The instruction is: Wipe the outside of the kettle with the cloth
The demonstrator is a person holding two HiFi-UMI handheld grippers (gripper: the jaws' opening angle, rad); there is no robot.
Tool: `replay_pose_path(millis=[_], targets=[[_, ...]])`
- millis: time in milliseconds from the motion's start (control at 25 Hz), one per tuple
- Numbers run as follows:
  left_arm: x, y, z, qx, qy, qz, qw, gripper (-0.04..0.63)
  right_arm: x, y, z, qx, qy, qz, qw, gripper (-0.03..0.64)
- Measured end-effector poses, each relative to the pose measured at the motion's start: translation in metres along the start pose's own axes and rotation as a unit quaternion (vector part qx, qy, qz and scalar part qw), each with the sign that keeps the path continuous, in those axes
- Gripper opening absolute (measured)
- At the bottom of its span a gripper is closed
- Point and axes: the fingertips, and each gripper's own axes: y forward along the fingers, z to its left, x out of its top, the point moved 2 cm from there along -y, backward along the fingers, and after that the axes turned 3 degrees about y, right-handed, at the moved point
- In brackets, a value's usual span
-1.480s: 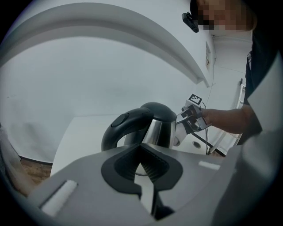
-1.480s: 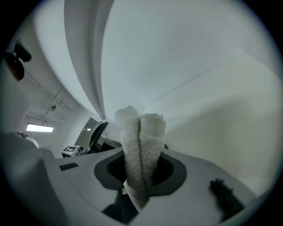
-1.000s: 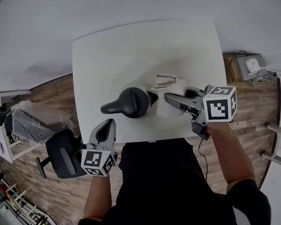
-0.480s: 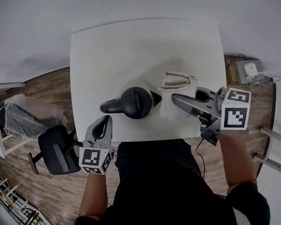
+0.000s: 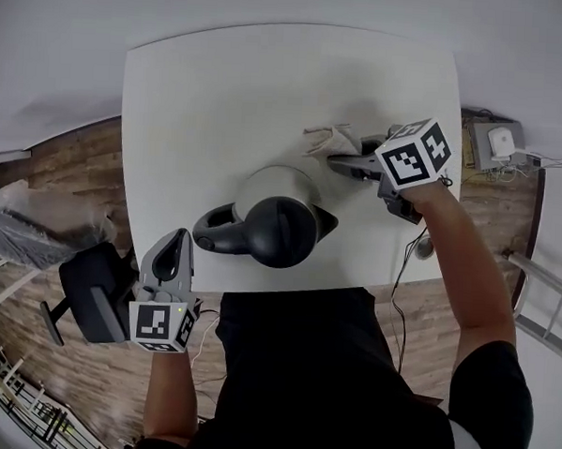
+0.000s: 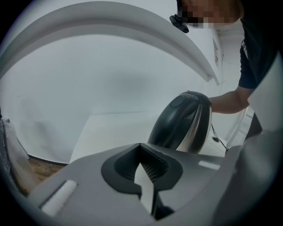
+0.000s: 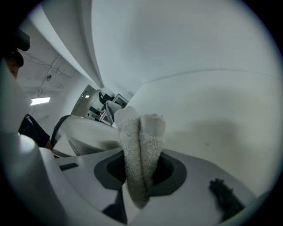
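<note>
The kettle (image 5: 274,217), with a silver body, black lid and black handle pointing left, stands near the front of the white table (image 5: 222,94). My right gripper (image 5: 341,160) is shut on the folded off-white cloth (image 5: 330,139), holding it just behind and to the right of the kettle, apart from it. In the right gripper view the cloth (image 7: 141,137) sticks up between the jaws of the right gripper (image 7: 140,170). My left gripper (image 5: 174,251) hovers off the table's front left corner, shut on nothing. In the left gripper view the kettle (image 6: 185,121) stands ahead and right of the left gripper (image 6: 142,152).
A black office chair (image 5: 94,294) stands on the wooden floor left of the left gripper. A grey box with cables (image 5: 500,141) lies on the floor past the table's right edge. The far and left parts of the tabletop are bare.
My right gripper has carried the cloth off the kettle's right side, away toward the table's far right. The left gripper has stayed by the front left corner.
</note>
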Motion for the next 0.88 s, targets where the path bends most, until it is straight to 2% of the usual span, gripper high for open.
replay_pose_path(millis=[80, 200, 360, 560, 720, 880], targets=[[0.006, 0.008, 0.000, -0.018, 0.005, -0.016, 0.9997, 0.008, -0.004, 0.021, 0.000, 0.024, -0.010, 0.044, 0.999, 0.098], [0.009, 0.016, 0.002, -0.029, 0.010, -0.024, 0.9992, 0.006, -0.002, 0.027, 0.005, 0.032, -0.016, 0.068, 0.997, 0.098], [0.001, 0.020, 0.002, -0.051, 0.002, -0.003, 0.9987, 0.006, 0.009, 0.013, 0.028, 0.024, -0.031, 0.057, 0.998, 0.098], [0.008, 0.028, 0.003, -0.080, 0.012, -0.014, 0.9966, 0.006, 0.023, -0.011, 0.064, 0.005, -0.075, 0.056, 0.996, 0.098], [0.015, 0.026, 0.007, -0.084, 0.003, -0.013, 0.9964, 0.006, 0.030, -0.031, 0.093, -0.010, -0.117, 0.064, 0.991, 0.098], [0.020, 0.023, 0.011, -0.077, 0.011, -0.041, 0.9961, 0.006, 0.037, -0.050, 0.126, -0.023, -0.168, 0.071, 0.983, 0.098]])
